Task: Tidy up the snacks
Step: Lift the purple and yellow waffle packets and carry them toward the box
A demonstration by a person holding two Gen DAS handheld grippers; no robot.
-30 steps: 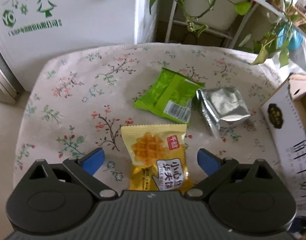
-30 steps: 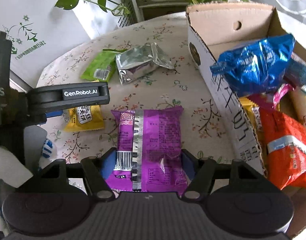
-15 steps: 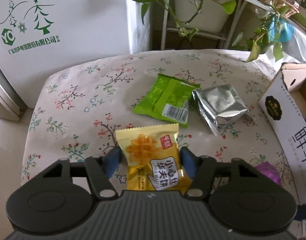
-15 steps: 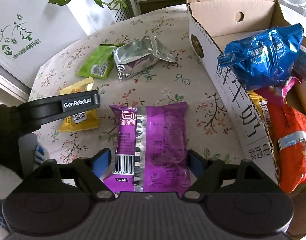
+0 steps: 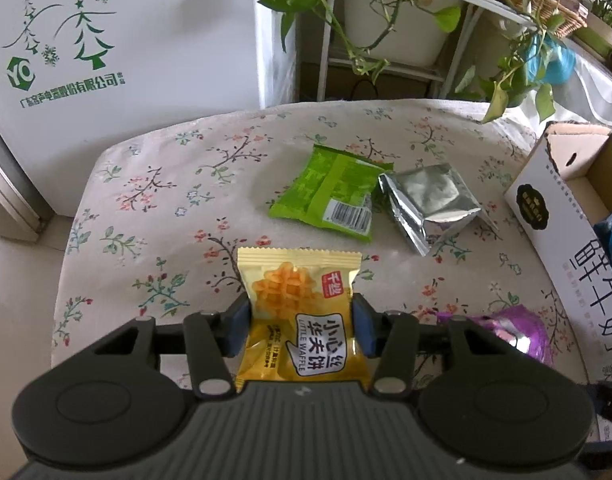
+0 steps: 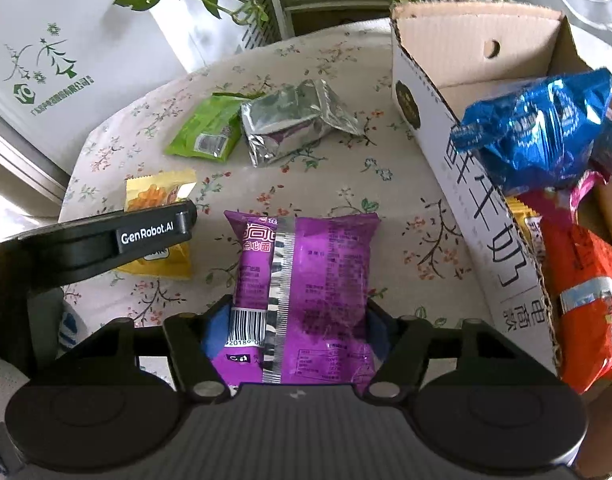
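Left gripper (image 5: 302, 322): jaws have just been closing; its blue pads now press both side edges of the yellow waffle packet (image 5: 300, 320), clamped on it.
Yellow waffle packet: lies on the flowered tablecloth (image 5: 154, 208), near edge, left of the purple packet; in the right wrist view the other gripper's black finger crosses over it.
Right gripper (image 6: 296, 330): jaws have just been closing; the pads sit tight against the two long sides of the purple packet (image 6: 302, 280), clamped on it.
Purple packet: flat on the cloth, barcode end toward the gripper, just left of the cardboard box (image 6: 445, 120).
Green packet (image 5: 331, 192): farther across the table, barcode side up, its right edge touching the silver packet (image 5: 429, 200).
Silver packet: between the green packet and the box, slightly crumpled.
Cardboard box: open top, at the right side of the table; it holds a blue bag (image 6: 537, 128) on top, an orange-red packet (image 6: 585, 304) nearer, and other wrappers underneath.
Beyond the table: a white carton with green tree print (image 5: 66, 60) at far left, potted plants (image 5: 345, 12) on a rack behind.
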